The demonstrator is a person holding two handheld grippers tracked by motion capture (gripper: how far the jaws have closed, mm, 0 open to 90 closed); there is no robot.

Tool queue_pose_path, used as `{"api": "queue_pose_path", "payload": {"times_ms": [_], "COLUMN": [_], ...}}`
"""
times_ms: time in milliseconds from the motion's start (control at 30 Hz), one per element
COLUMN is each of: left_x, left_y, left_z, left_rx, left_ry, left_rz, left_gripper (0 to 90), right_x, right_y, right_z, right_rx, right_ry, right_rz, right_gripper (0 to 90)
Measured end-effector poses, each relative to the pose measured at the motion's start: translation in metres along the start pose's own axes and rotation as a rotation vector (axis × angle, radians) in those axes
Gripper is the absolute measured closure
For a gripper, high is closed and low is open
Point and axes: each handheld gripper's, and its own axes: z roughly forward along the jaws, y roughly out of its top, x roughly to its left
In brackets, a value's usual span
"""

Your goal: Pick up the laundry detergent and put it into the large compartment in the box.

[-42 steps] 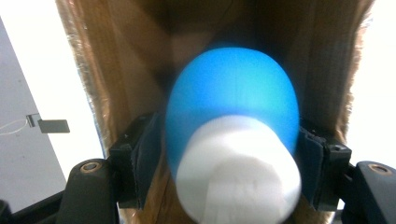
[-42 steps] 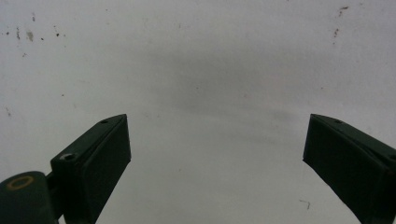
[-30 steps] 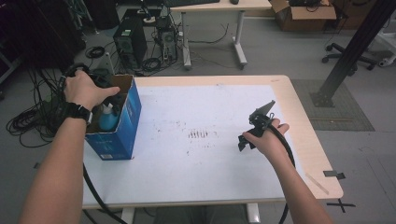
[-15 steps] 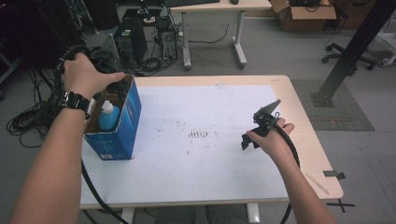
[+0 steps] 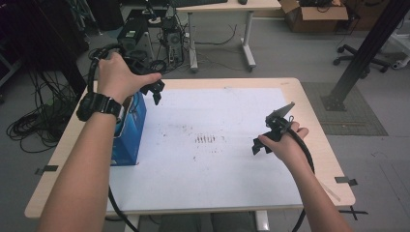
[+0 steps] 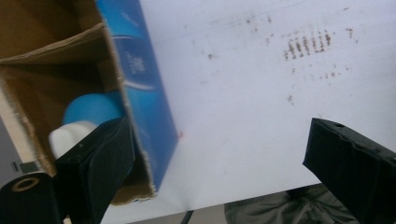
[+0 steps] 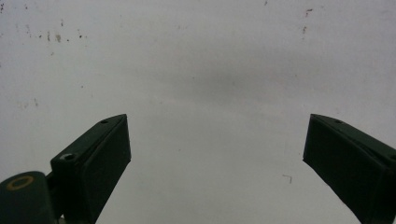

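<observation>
Nearest you, your right claw (image 5: 268,135) hangs over the bare white sheet on the right of the surface (image 5: 319,159), its jaws spread wide and empty; in the right gripper view nothing lies between them but stained white paper.

Farther off, on the left, your left claw (image 5: 153,92) hovers above the far end of the blue box (image 5: 129,130), its jaws also spread wide and holding nothing. In the left gripper view one jaw stands over the open top of the box and the other over the white sheet. The box stands at the left edge of the surface, open at the top, with brown cardboard inside and a divider across it.

The bottle (image 6: 91,112) stands in the box, in the compartment below your left claw. You see a rounded blue top with a white part beside it; the rest is hidden by the cardboard wall and the jaw.

It is probably smooth plastic, light, and stiff enough for a firm squeeze, though slippery on the round shoulder. Take hold just below the top, where it narrows, with both jaws inside the box walls, and lift straight up so that it does not catch the divider.
</observation>
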Motion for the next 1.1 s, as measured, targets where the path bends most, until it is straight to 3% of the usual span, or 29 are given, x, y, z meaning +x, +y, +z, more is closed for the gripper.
{"api": "queue_pose_path", "payload": {"times_ms": [267, 433, 633, 1100], "left_x": [-0.032, -0.043, -0.048, -0.051], "left_y": [0.007, 0.009, 0.010, 0.009], "left_z": [0.018, 0.031, 0.042, 0.046], "left_rx": [0.016, 0.030, 0.048, 0.055], "left_ry": [-0.007, -0.016, -0.016, -0.018], "left_rz": [0.048, 0.067, 0.070, 0.074], "left_gripper": [4.6, 4.6, 4.7, 4.6], "right_x": [-0.002, -0.005, -0.006, -0.007], "right_y": [-0.002, -0.004, -0.006, -0.008], "right_z": [0.000, 0.000, 0.000, 0.000], "right_rx": [-0.003, 0.000, -0.002, -0.001], "right_ry": [0.001, 0.000, 0.000, -0.001], "right_rz": [-0.004, 0.002, 0.001, 0.001], "right_gripper": [7.6, 7.6, 7.6, 7.6]}}
